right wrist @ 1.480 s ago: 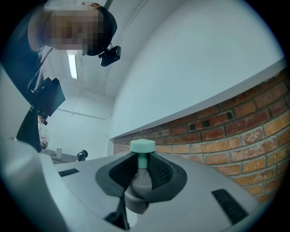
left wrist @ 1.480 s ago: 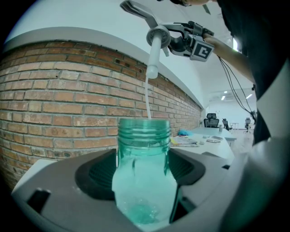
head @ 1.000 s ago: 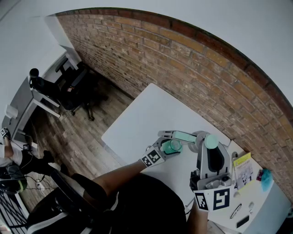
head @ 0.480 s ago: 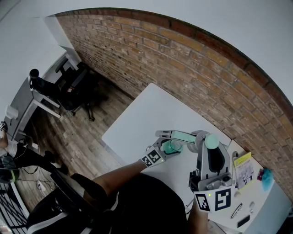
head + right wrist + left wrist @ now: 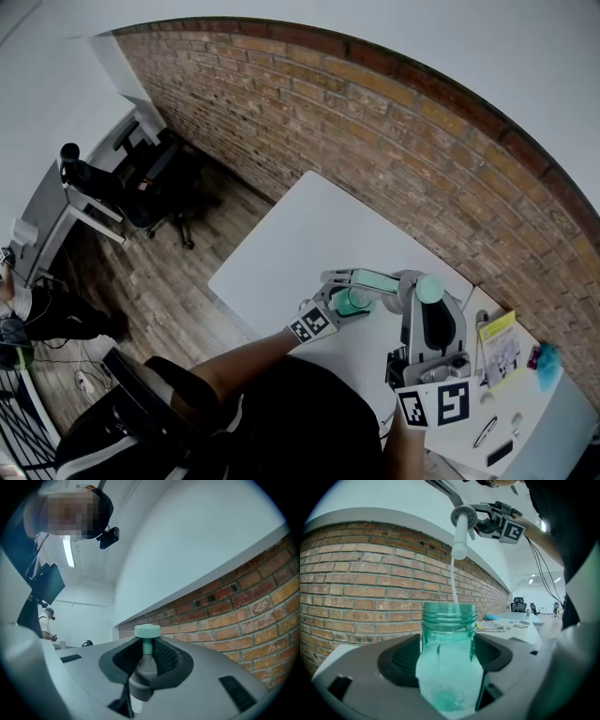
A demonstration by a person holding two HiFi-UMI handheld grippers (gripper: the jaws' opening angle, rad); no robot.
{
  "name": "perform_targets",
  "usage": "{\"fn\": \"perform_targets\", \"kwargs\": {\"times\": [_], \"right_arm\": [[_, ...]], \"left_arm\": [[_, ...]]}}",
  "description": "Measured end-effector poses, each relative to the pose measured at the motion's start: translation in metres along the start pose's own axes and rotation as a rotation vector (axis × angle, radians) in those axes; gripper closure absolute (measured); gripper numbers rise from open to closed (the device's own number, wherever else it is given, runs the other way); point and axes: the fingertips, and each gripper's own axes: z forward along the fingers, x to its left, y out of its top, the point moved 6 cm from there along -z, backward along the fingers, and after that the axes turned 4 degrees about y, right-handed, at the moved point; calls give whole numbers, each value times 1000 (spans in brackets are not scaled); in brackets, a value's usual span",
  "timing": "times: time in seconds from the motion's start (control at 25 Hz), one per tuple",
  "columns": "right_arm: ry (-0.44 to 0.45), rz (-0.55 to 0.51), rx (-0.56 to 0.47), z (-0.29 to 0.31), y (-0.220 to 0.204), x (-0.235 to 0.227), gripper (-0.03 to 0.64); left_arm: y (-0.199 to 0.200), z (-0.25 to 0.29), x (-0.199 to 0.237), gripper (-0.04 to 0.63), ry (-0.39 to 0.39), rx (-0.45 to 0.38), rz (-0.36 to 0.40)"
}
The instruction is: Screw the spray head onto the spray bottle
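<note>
A clear teal spray bottle (image 5: 449, 660) stands upright between the jaws of my left gripper (image 5: 448, 645), which is shut on its body; its threaded neck (image 5: 449, 616) is open. In the head view the bottle (image 5: 352, 301) sits in the left gripper (image 5: 362, 290) over the white table (image 5: 295, 239). My right gripper (image 5: 422, 292) is shut on the spray head (image 5: 146, 667), whose teal top (image 5: 147, 631) pokes out past the jaws. The spray head (image 5: 461, 524) hangs above the bottle, and its thin white dip tube (image 5: 453, 581) reaches down into the neck.
A brick wall (image 5: 375, 141) runs along the table's far side. Papers (image 5: 497, 349), a teal object (image 5: 545, 361) and small dark items (image 5: 495, 455) lie at the table's right end. A black office chair (image 5: 155, 178) and a desk stand on the wooden floor at left.
The right gripper with the spray head has shifted slightly left, toward the bottle. The left gripper and bottle have stayed put.
</note>
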Motion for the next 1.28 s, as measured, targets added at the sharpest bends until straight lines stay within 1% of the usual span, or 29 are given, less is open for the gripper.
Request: {"fn": "perform_targets", "kwargs": {"times": [0.32,0.6,1.28], "right_arm": [[-8,38,22,-1,-13,-7,552],[-18,43,63,2,-30,-6,552],[-33,59,117,8,-60,-16,552]], "left_arm": [[0,2,-1,256,-1,0,-1],[0,1,0,256,-2,-2,-2],[0,1,0,256,0,-4,-1]]}}
